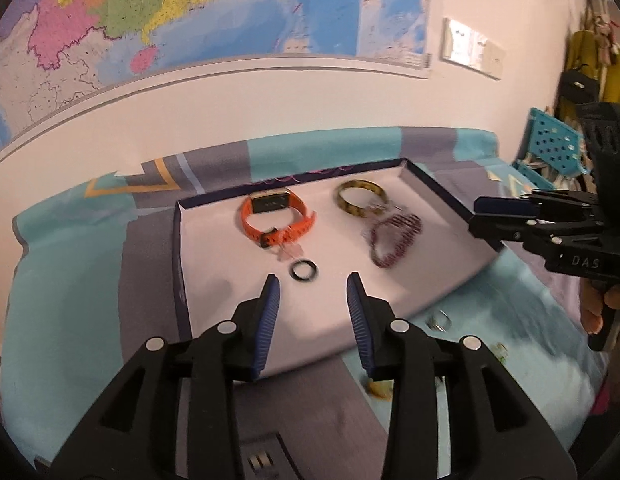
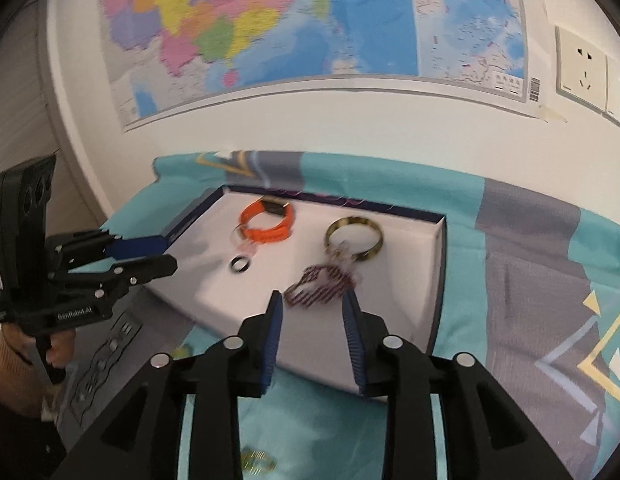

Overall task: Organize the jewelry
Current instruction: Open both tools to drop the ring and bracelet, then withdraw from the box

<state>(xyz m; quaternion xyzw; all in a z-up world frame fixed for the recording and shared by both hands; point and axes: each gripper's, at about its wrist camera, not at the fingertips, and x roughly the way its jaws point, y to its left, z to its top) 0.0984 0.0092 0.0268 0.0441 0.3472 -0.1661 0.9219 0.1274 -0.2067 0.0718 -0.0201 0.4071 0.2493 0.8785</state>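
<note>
Four pieces in tray (image 1: 181, 240): orange watch (image 1: 275, 216), bangle (image 1: 360, 196), black ring (image 1: 304, 270), beaded bracelet (image 1: 394, 240); left gripper (image 1: 313, 292) and right gripper (image 2: 313, 310) fingers apart, holding nothing

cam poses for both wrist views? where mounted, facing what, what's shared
Left wrist: on the left hand-held gripper, open, facing the white tray and wall map; right hand-held gripper and holding hand at right.
Right wrist: on the right hand-held gripper, open, same heading; left hand-held gripper at left.
Shared: tray, orange watch, black ring, map.
</note>
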